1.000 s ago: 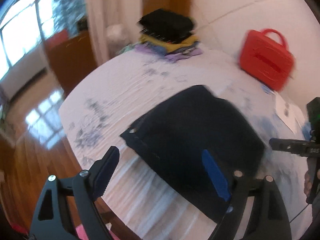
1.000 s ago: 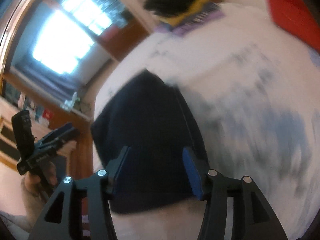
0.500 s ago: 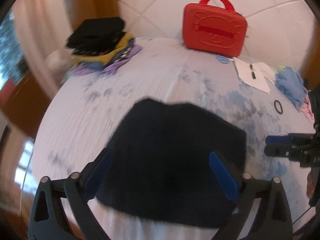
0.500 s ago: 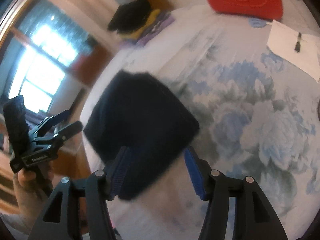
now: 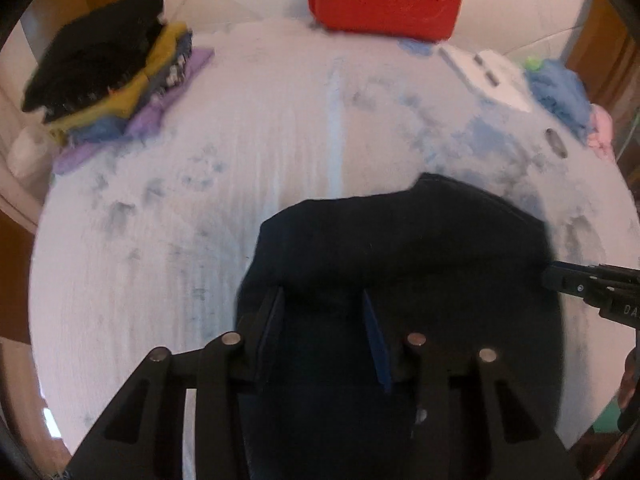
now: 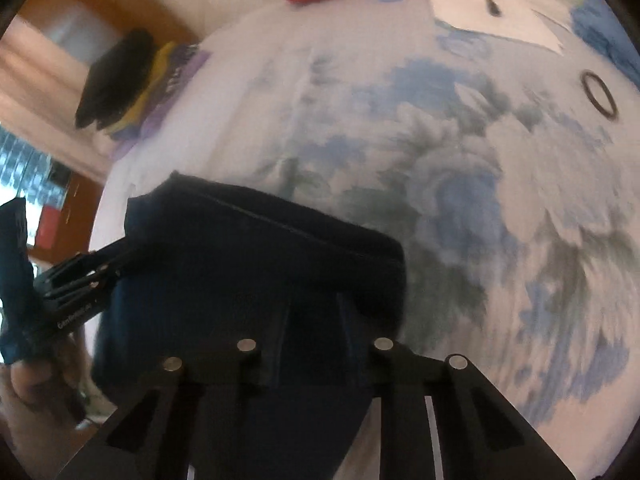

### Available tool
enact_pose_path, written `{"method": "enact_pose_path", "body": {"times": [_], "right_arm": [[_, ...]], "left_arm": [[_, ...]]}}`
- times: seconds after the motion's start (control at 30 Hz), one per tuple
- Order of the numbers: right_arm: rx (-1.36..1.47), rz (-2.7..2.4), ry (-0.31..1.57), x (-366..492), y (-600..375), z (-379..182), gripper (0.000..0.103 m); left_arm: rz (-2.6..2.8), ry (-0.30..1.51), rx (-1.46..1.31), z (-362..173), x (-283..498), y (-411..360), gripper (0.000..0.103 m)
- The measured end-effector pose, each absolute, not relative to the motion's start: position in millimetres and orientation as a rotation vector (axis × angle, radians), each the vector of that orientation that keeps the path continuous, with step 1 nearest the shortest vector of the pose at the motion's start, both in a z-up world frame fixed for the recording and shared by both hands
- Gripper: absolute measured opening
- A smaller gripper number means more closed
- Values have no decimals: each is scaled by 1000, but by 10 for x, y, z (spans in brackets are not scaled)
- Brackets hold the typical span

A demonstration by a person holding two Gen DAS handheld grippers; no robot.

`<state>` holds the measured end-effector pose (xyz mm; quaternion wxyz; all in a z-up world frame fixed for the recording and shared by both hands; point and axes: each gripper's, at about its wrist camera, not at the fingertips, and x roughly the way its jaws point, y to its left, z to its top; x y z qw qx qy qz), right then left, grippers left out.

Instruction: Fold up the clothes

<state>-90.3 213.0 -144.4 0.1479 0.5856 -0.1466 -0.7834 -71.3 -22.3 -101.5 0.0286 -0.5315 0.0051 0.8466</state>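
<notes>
Holding: I am gripping the dark garment (image 5: 400,248) on the flowered bed (image 5: 240,160).
Left hand-held gripper (image 5: 322,312): narrowed, pinching the fabric's near edge.
Right hand-held gripper (image 6: 312,316): narrowed, pinching it too.

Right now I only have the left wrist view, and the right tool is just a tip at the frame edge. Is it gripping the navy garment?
Observer: It looks so. In the right wrist view, the right tool has its fingers drawn close, with the navy garment bunched between them.
Operator: And mine, where on the cloth does it sit?
Observer: From that side, the left tool meets the garment's left edge, just below its raised corner.
Operator: What's the dark blur on the far right of the bed?
Observer: It is a black ring, lying flat on the floral sheet, well apart from the garment.
</notes>
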Motion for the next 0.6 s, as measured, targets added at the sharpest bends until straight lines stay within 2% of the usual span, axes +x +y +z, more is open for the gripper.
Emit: {"method": "enact_pose_path", "body": {"times": [0.07, 0.13, 0.3, 0.37, 0.43, 0.5, 0.53, 0.6], "right_arm": [[1609, -2264, -428, -701, 2176, -1227, 25], [1551, -2247, -436, -477, 2195, -1070, 28], [1577, -2109, -413, -51, 2074, -1280, 29], [1627, -2089, -382, 43, 2040, -1448, 29], [1653, -2080, -406, 111, 2067, -1541, 29], [1660, -2079, -467, 159, 2140, -1570, 29], [1650, -2091, -482, 176, 2179, -1525, 31], [1615, -2155, -500, 225, 2283, -1402, 52]], "left_arm": [[2640, 4, -1530, -787, -460, -302, 46], [2656, -15, -1523, -735, -234, -394, 60], [2616, -25, -1672, -1147, 134, -499, 61], [2628, -53, -1692, -1320, 203, -527, 70], [2659, -45, -1691, -1327, 210, -551, 83], [2644, -35, -1703, -1242, 180, -587, 87], [2657, -39, -1658, -1128, 182, -609, 87], [2679, -66, -1548, -874, 170, -667, 92]]}}
